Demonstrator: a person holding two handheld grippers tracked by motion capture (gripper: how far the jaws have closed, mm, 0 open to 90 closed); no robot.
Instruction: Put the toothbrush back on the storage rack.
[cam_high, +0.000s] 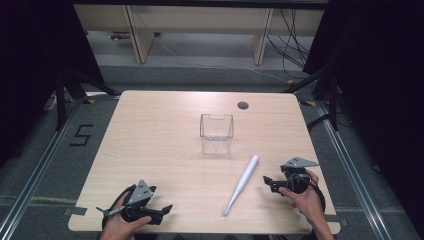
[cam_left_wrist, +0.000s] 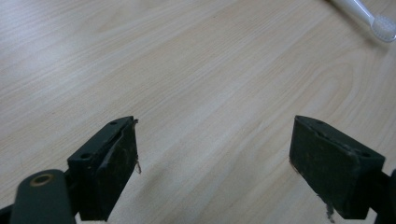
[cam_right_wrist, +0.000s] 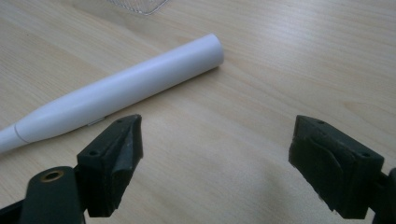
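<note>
The worktop (cam_high: 150, 150) is a pale wood-grain board with a round cable hole (cam_high: 243, 105) near its far edge; it carries two loose things only.

The clear plastic cup (cam_high: 216, 133) stands upright near the middle, slightly toward the far side; it looks empty; its rim corner shows at the top of the right gripper view (cam_right_wrist: 140, 5).

The electric toothbrush (cam_high: 241, 184), white and slender, lies flat on the worktop between the cup and the near edge; its thick handle end points toward the cup and its brush head toward the person; it is near the cup but apart from it; in the right gripper view the handle (cam_right_wrist: 116, 93) lies just ahead of the jaws, untouched; in the left gripper view the brush head (cam_left_wrist: 383, 25) sits at the upper right corner.

The right gripper (cam_high: 270, 184) rests low just beside the toothbrush, on its right; its jaws stand wide apart with nothing between them; the right hand (cam_high: 305, 200) holds it.

The left gripper (cam_high: 162, 210) sits at the near left, well apart from the toothbrush; its jaws are likewise wide apart and empty.

Progress, as judged: nothing is gripped or moved yet; the work appears to be at its start; the likely remainder is closing on the toothbrush handle, lifting it, and standing it in the cup.
</note>
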